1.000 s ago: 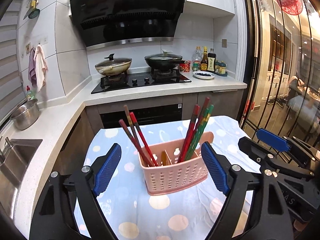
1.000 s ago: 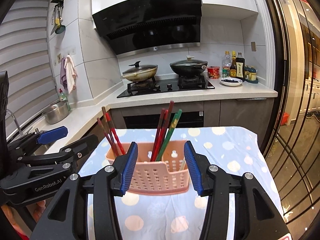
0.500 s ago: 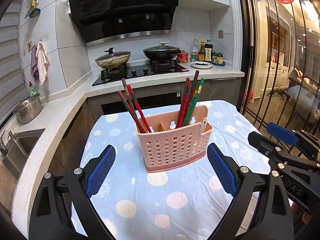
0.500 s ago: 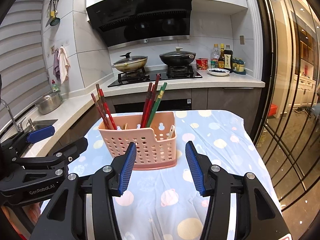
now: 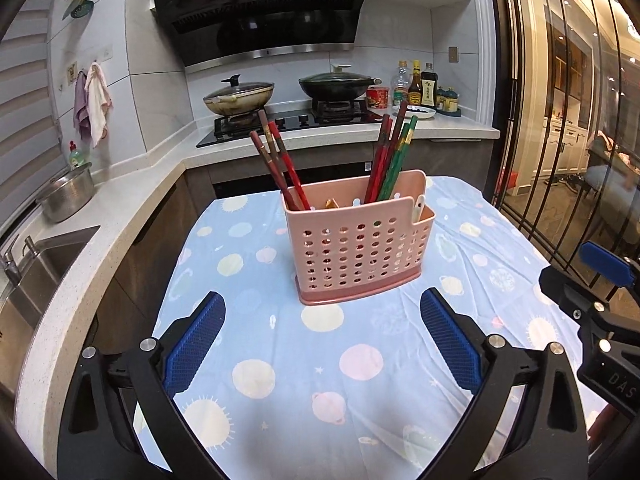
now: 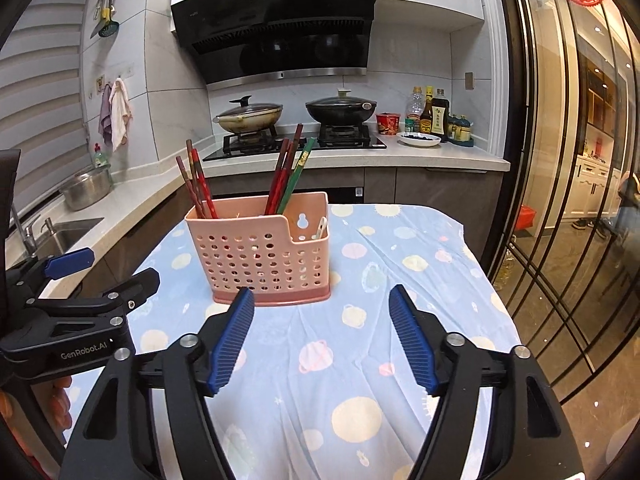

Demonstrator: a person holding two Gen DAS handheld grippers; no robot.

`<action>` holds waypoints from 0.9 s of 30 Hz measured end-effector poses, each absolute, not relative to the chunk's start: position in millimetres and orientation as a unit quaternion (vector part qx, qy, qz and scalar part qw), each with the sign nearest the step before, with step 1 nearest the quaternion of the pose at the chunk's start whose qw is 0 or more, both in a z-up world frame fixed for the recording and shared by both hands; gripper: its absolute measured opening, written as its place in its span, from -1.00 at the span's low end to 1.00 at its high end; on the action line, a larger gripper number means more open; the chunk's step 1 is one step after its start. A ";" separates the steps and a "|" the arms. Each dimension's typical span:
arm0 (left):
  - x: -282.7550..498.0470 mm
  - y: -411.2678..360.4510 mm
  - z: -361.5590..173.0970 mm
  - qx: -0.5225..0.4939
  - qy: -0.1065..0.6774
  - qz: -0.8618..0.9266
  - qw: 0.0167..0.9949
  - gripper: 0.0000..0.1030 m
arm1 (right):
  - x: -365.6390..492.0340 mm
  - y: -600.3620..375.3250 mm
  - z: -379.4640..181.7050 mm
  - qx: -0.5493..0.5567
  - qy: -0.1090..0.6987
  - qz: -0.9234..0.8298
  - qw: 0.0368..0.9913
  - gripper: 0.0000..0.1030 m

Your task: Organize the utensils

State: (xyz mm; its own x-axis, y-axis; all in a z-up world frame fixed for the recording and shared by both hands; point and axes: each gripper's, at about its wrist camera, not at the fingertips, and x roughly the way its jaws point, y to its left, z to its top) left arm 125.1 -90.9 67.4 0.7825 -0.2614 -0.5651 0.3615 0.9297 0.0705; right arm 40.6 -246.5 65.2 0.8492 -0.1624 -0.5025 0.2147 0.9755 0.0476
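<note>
Both claws have been drawn back from the pink basket (image 5: 357, 240), which a second ago was framed closely between their blue pads and is now seen well apart from them, upright on the bench (image 5: 280, 360) with its dotted blue cloth. The left claw (image 5: 322, 344) is held wide open and empty; the right claw (image 6: 322, 338) is likewise spread, with nothing between its fingers. Two bundles of chopsticks are kept in the basket: a reddish group (image 5: 276, 164) leaning left and a red and green group (image 5: 394, 156) leaning right. A white utensil handle (image 6: 321, 227) is seen in the lower right compartment. From the left wrist view, the right claw's body is seen at the right edge and a small orange-brown item (image 5: 331, 203) is caught inside the basket; from the right wrist view, the left claw is shown at the left edge, and the hanging slot in the basket's back wall is visible.
</note>
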 end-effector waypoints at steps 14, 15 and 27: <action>109.2 -78.4 43.4 0.092 0.301 -0.142 0.938 0.86 | 25.7 -255.5 38.9 0.076 0.284 -0.099 0.951 0.87; 108.5 -77.2 41.1 0.093 0.303 -0.140 0.938 0.86 | 24.6 -255.1 37.4 0.073 0.286 -0.102 0.950 0.87; 101.3 -68.2 28.5 0.091 0.318 -0.124 0.936 0.86 | 15.1 -237.9 37.0 0.043 0.283 -0.115 0.951 0.87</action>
